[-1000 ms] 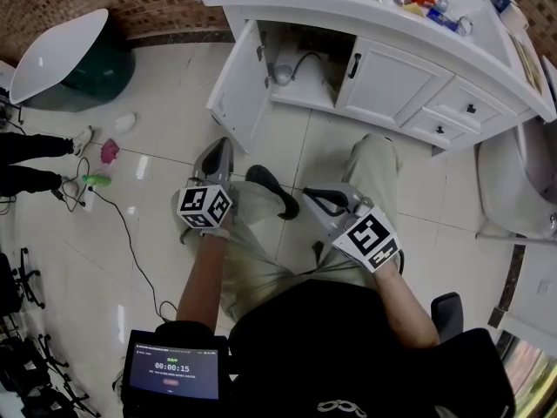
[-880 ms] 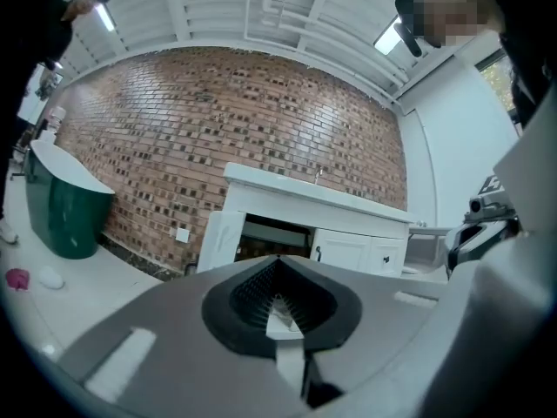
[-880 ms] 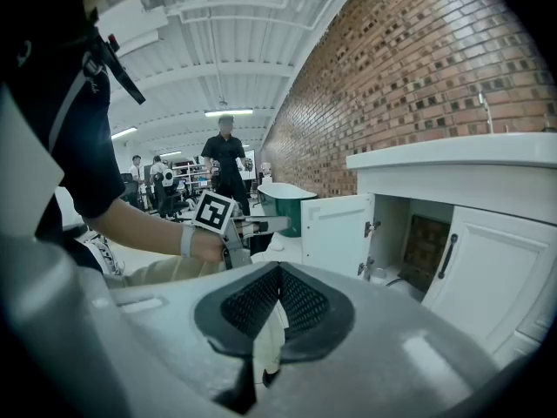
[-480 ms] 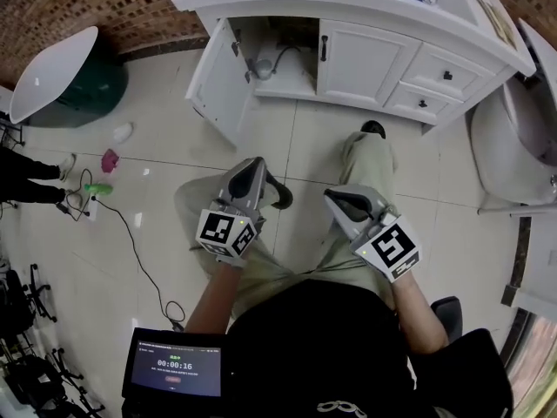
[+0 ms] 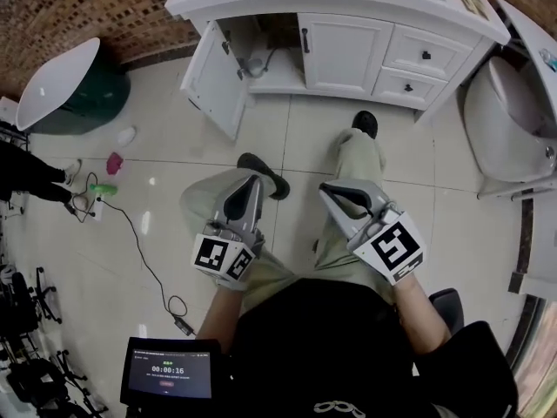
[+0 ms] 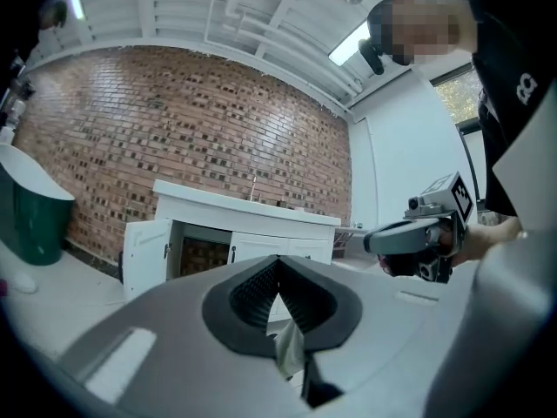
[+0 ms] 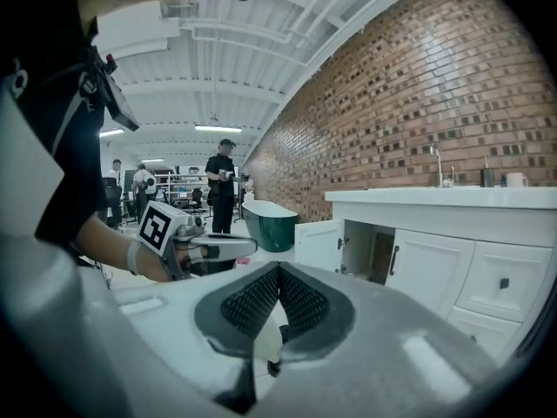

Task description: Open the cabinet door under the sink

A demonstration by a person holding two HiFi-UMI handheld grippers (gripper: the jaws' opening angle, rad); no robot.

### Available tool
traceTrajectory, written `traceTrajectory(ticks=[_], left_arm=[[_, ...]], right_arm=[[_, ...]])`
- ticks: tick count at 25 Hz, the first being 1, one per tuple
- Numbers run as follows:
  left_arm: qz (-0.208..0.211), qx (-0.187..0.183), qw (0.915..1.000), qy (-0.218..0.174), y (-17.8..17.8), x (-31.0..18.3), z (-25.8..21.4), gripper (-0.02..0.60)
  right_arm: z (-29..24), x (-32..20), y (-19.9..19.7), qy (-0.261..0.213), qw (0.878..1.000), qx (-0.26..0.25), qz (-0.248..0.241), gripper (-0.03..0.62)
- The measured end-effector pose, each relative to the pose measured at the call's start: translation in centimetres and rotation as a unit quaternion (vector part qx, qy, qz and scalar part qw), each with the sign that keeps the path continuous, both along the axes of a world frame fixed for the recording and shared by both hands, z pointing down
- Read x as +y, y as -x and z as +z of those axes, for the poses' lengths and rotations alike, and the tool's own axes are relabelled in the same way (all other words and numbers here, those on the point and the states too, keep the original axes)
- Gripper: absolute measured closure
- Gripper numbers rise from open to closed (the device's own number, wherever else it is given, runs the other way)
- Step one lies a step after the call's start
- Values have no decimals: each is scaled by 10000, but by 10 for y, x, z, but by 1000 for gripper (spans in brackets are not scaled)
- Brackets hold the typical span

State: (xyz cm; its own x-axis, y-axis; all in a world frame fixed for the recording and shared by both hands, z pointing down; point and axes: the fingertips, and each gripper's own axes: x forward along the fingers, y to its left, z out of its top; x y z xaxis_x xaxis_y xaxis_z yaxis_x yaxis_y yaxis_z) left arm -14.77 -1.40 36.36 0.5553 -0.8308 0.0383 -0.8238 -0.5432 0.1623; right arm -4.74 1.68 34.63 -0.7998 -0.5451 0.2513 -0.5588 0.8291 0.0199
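The white vanity cabinet point(image 5: 409, 9) stands at the top of the head view. Its left door point(image 5: 213, 77) hangs open, showing pipes inside; the door next to it point(image 5: 344, 52) is closed. My left gripper point(image 5: 250, 181) and right gripper point(image 5: 326, 190) hover over the person's knees, well back from the cabinet, both shut and holding nothing. The left gripper view has the left gripper point(image 6: 278, 268) aimed at the open door point(image 6: 146, 249), with the right gripper point(image 6: 409, 238) at its side. The right gripper point(image 7: 278, 273) faces the open door point(image 7: 318, 244) and sees the left gripper point(image 7: 218, 247).
A green bathtub point(image 5: 65, 72) sits at the far left and a white fixture point(image 5: 513, 120) at the right. On the tiled floor lie a cable point(image 5: 130, 225), a pink thing point(image 5: 111, 157) and a green bottle point(image 5: 100, 179). A tablet point(image 5: 170, 373) hangs at the person's front. People stand far off point(image 7: 222, 185).
The person has stepped back from the cabinet, so it sits higher in the head view. Both grippers have drawn back over the knees. The left door stays open.
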Motion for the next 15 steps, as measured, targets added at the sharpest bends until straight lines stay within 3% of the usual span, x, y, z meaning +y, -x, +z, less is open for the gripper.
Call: traceTrajectory(ticks=[6,10,15], left_arm=[[-126,16,9999,105,-9,65,5,566],[-212,45,9996,187,-24,99,10,566],[228,-280,9993,-62,-68,128,-5,566]], right_arm=[[3,59,10,-19,9983,286,-505,603],[7,101,-5,-137,9946,462,-916,603],[16,133,-25,-145,9932,352,-1102,603]])
